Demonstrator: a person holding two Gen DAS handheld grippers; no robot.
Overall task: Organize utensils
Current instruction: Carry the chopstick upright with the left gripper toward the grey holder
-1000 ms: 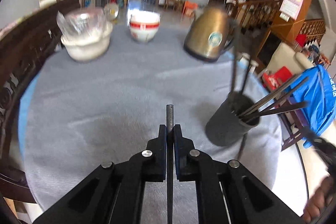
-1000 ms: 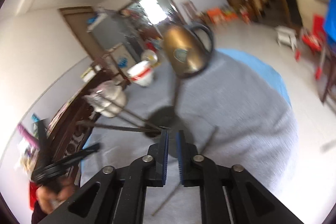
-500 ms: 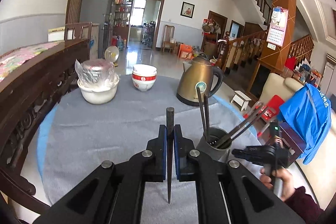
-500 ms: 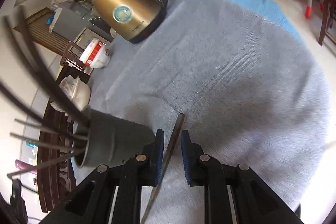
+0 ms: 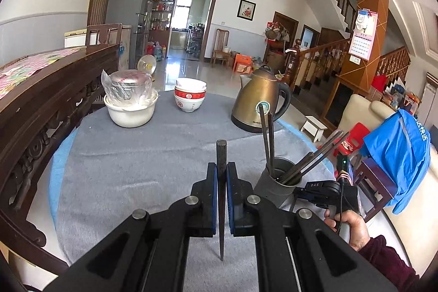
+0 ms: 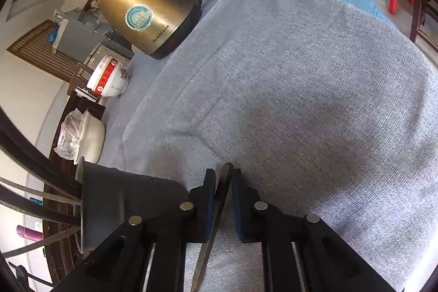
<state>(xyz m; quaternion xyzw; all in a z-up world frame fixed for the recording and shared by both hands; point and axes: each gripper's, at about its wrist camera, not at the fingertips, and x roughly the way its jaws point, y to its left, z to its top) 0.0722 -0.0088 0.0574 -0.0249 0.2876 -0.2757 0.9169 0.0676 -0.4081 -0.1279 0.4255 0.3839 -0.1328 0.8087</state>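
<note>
A dark chopstick (image 5: 221, 199) is clamped between the closed left tongs (image 5: 221, 177). A second chopstick (image 6: 216, 220) is flanked by the closing right tongs (image 6: 222, 182). Right of the left tongs, a gray cup (image 5: 276, 186) is filled with chopsticks. Beyond, a kettle (image 5: 260, 100) is seen on the cloth (image 5: 137, 155).

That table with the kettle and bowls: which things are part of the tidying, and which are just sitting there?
Part of the job:
- dark chopstick in the left gripper
- metal chopstick between the right gripper's closing jaws
- grey holder with chopsticks in it

Just lying about:
- kettle
- stacked bowls
- white bowl with a wrapped pot
</note>
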